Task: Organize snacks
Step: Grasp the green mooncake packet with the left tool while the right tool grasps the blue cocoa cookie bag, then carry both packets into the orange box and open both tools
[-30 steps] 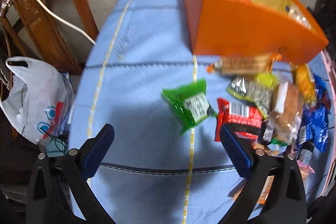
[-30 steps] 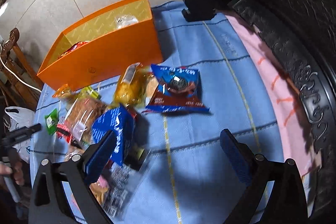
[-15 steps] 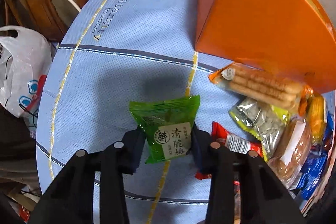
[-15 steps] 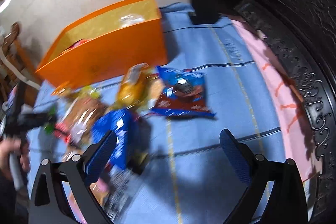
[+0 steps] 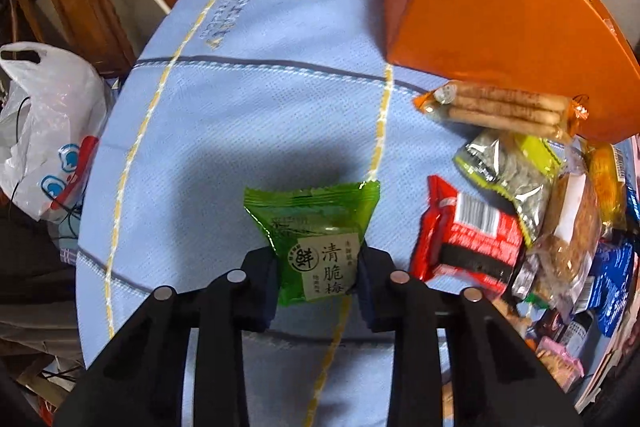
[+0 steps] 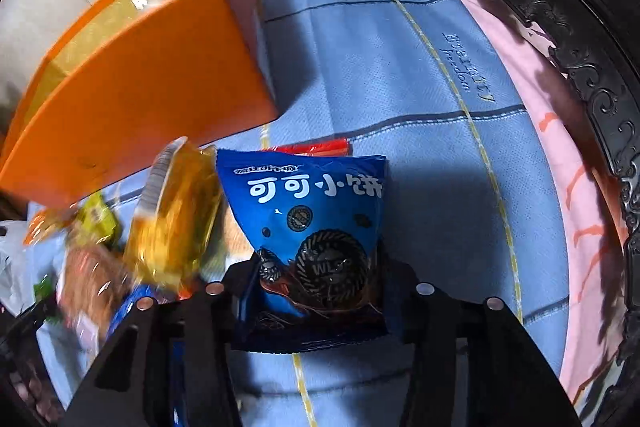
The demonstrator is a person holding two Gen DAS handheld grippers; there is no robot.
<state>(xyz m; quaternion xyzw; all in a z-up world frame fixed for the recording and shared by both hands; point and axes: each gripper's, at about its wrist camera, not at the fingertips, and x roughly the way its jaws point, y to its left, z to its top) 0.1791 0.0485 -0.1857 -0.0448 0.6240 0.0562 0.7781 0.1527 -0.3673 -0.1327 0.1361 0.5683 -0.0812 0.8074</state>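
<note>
Left wrist: green packet (image 5: 316,247) is pinched at its near end by the left gripper (image 5: 318,281), jaws just closed onto it; it lies on the blue cloth (image 5: 248,99), left of the snack pile. Right wrist: blue cookie bag (image 6: 316,239) is clamped low by the right gripper (image 6: 316,291), jaws also just closed; orange box (image 6: 152,75) sits far-left. Both grips sit near packet edges, so a straight, slow lift is advised, then a drop into the box. Legible: "清脆梅" and "鲜" on green; "可可小饼" and "WL" on blue; cloth embroidery unclear.
</note>
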